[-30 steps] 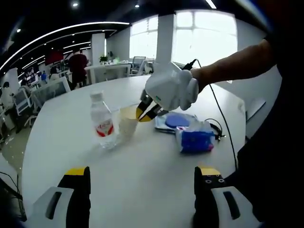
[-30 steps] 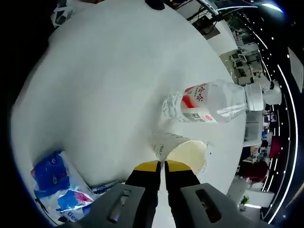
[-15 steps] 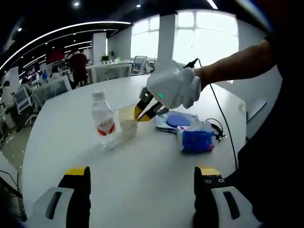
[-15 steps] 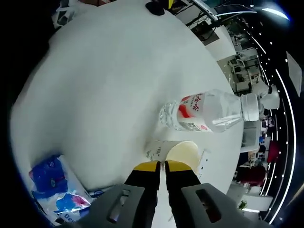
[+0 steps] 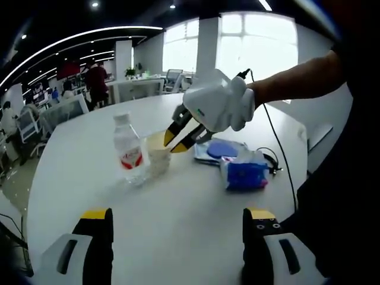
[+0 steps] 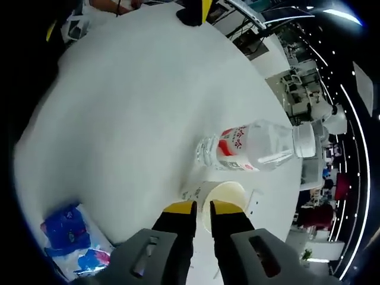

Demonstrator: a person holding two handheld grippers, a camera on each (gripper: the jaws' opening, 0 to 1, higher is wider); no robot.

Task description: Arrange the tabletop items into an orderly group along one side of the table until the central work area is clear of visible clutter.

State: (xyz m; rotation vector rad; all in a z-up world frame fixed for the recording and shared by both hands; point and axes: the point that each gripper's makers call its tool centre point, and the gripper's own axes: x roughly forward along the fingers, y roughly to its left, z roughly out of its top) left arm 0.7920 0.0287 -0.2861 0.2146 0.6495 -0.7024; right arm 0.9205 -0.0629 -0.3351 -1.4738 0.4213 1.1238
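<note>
Right gripper (image 5: 173, 140) over paper cup (image 5: 158, 155)
Centre frame, forearm reaching from the right, jaws slightly parted astride the rim; left gripper (image 5: 172, 222) jaws wide, low.

Brightly lit from blown-out windows (image 5: 255, 44) and ceiling light strips (image 5: 71, 41), with soft glare across the white table (image 5: 178, 208), faint shadows under the bottle (image 5: 129, 150), heavy fisheye bending toward the edges, and slight softness in the right gripper view.
</note>
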